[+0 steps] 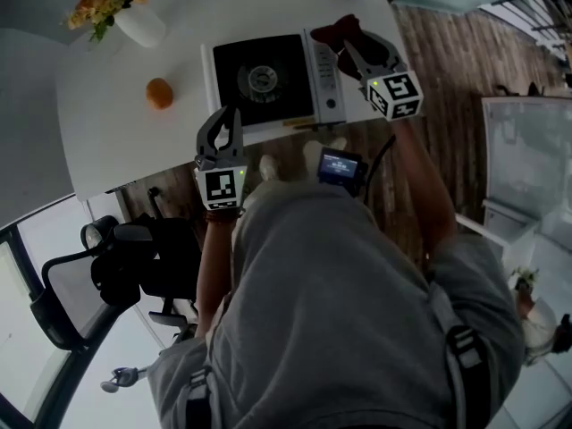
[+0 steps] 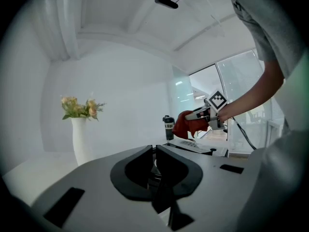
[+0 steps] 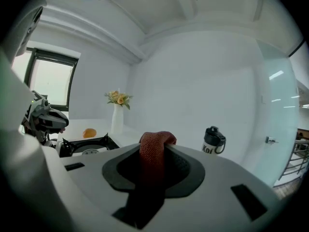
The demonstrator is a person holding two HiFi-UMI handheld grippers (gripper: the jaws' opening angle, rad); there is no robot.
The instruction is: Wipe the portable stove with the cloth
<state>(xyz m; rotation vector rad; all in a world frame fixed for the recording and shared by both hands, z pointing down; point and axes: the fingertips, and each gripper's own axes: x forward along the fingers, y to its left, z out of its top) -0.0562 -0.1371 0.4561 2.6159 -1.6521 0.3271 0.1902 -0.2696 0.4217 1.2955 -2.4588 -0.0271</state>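
Grey-shirted torso (image 1: 349,311) of the person fills the bottom of the head view. Left gripper (image 1: 225,121) has its jaws closed together with nothing between them. It sits over the near edge of the white worktop (image 1: 107,141), just off the near-left corner of the black-and-silver portable stove (image 1: 268,79). Right gripper (image 1: 347,50) is clamped on the dark red woven cloth (image 1: 337,32). The cloth is bunched between the jaws and pokes past the tips, over the stove's silver control-panel end. Can't tell if cloth touches stove. Small orange fruit (image 1: 159,93) lies ahead-left of the left gripper, with the white vase of flowers (image 1: 138,21) beyond it. Black-lidded drink bottle (image 3: 213,140) stands ahead-right of the right gripper.
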